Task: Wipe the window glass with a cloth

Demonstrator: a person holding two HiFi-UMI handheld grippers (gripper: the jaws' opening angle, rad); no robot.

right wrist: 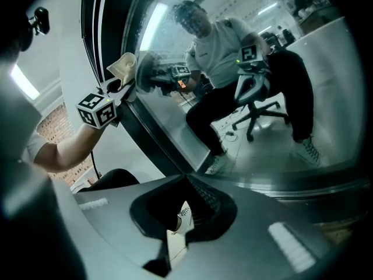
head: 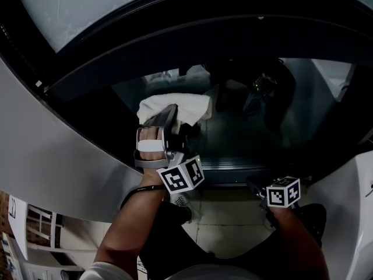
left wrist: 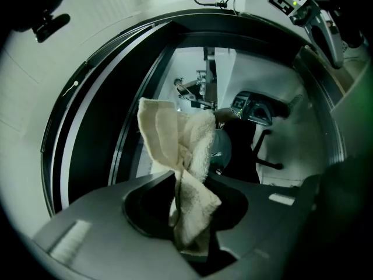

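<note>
A cream cloth [head: 175, 107] is pressed against the dark window glass [head: 245, 127], bunched in my left gripper [head: 166, 121], which is shut on it. In the left gripper view the cloth [left wrist: 175, 139] stands up out of the closed jaws of that gripper [left wrist: 180, 174] in front of the glass [left wrist: 280, 127]. My right gripper [head: 252, 184] hangs lower and to the right, just below the window's bottom edge. Its jaws [right wrist: 186, 177] meet with nothing between them. The right gripper view shows the left gripper [right wrist: 125, 80] holding the cloth [right wrist: 125, 63] on the glass [right wrist: 280, 98].
A thick dark frame [head: 175, 34] curves around the pane, with a pale wall panel [head: 46, 156] to its left. The glass mirrors a seated person and an office chair [right wrist: 256, 98]. White floor tiles [head: 227, 220] lie below, and a white surface [head: 344, 203] stands at right.
</note>
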